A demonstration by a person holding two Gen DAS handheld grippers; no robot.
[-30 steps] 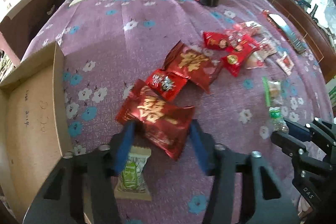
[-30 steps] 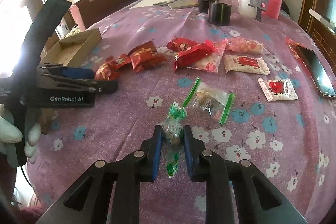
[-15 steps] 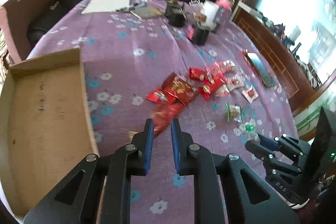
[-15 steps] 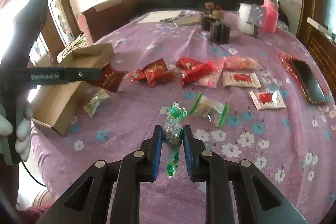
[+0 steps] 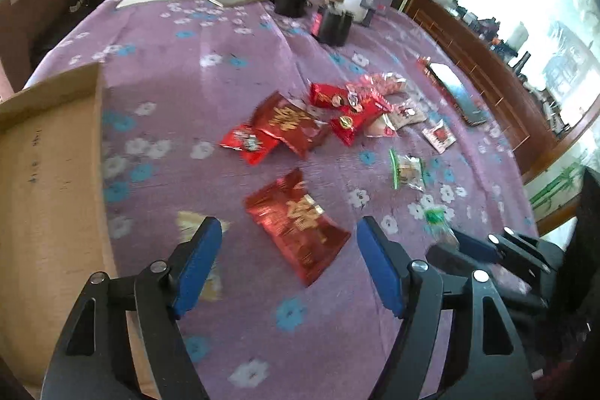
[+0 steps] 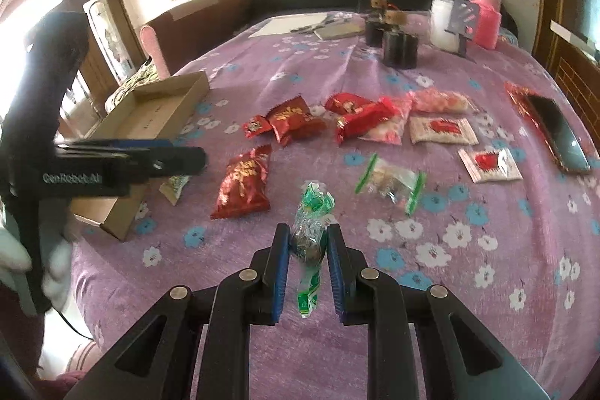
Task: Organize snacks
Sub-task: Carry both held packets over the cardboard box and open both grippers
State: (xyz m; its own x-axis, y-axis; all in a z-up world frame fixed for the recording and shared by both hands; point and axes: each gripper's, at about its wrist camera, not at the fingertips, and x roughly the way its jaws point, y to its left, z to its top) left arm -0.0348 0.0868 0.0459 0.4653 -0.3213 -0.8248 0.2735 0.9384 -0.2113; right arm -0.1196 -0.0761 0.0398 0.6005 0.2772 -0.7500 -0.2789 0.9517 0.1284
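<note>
My right gripper (image 6: 307,246) clamped a green-wrapped candy (image 6: 309,231) above the floral tablecloth (image 6: 450,287); my left gripper (image 5: 287,263) (jaws wide apart) hovered over a red snack packet (image 5: 298,223) beside the cardboard box (image 5: 45,175).

Both tools are matte black plastic. The left gripper (image 5: 287,265) has two wedge-shaped arms with triangular cut-outs, round silver screws at the joints, and blue pads on the inner faces of its fingers (image 5: 197,261). The right gripper (image 6: 307,263) is built the same way: black arms, silver screws, blue finger pads. Seen from the right wrist, the left gripper's body carries white "GenRobot.AI" lettering. The left hand (image 6: 56,261) wears a white glove.
</note>
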